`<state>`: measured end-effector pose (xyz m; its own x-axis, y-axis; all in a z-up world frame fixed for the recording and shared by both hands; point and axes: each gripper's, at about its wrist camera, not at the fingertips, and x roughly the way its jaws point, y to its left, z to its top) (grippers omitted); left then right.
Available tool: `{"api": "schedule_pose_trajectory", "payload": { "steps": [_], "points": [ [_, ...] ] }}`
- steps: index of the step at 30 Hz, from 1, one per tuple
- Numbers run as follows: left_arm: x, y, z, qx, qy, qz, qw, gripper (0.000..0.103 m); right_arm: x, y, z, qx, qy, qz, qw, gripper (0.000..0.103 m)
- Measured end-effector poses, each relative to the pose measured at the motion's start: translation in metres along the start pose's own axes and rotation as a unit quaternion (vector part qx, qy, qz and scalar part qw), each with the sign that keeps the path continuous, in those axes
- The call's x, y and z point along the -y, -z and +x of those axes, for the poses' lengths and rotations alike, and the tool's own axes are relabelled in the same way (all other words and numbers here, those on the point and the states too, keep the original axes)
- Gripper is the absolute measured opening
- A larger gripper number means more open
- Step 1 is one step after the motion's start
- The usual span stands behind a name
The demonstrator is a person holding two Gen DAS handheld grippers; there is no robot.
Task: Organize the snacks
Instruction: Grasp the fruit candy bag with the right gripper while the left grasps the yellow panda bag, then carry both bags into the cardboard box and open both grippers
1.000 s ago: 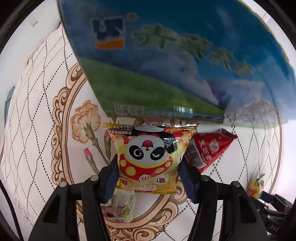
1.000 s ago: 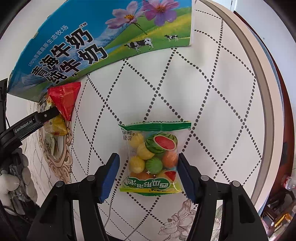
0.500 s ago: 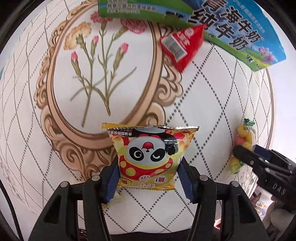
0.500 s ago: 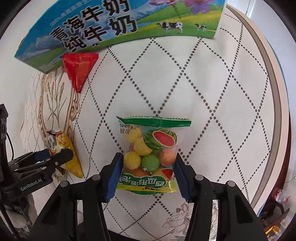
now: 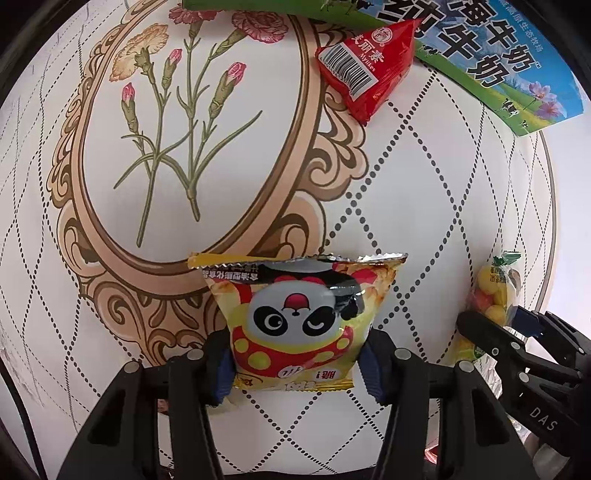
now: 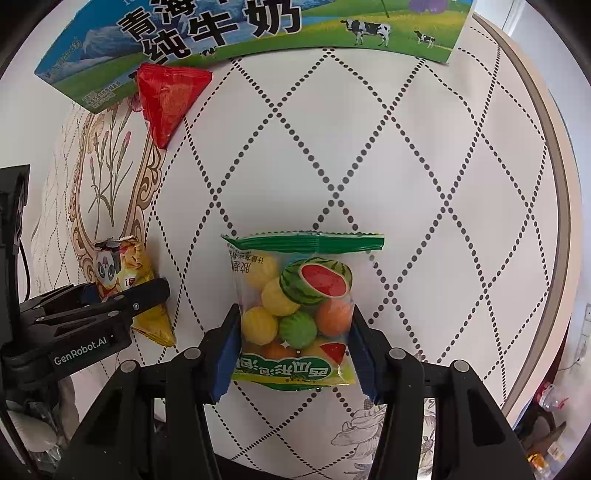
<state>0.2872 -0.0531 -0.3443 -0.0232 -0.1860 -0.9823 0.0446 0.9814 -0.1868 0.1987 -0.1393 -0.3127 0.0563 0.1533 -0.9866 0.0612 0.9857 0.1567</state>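
Round patterned table (image 6: pixel 461 155) — red triangular packet (image 6: pixel 168 96) and milk carton (image 6: pixel 240 33) on it.

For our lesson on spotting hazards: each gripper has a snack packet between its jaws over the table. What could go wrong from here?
1. The left gripper, jaws closing, pinches only the panda packet's lower end; it could slip.
2. The right gripper squeezes the fruit candy bag; it might burst.
3. The grippers are close together and could collide.

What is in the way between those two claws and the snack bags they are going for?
Nothing. The left gripper already has the panda snack bag between its fingers, its jaws closing on it. The right gripper is clamped on the fruit candy bag. The red triangular packet lies apart.
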Motion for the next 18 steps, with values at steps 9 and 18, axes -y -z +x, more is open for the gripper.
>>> {"api": "schedule_pose_trajectory", "payload": {
  "steps": [9,18],
  "points": [
    [0.014,0.001,-0.043,0.003,0.046,0.006,0.9989,0.049,0.029,-0.002,-0.026,0.027,-0.046,0.032,0.998,0.056],
    [0.028,-0.021,-0.134,0.063,0.097,0.021,0.993,0.049,0.027,-0.025,-0.094,0.095,-0.104,0.036,0.989,0.056]
  ]
}}
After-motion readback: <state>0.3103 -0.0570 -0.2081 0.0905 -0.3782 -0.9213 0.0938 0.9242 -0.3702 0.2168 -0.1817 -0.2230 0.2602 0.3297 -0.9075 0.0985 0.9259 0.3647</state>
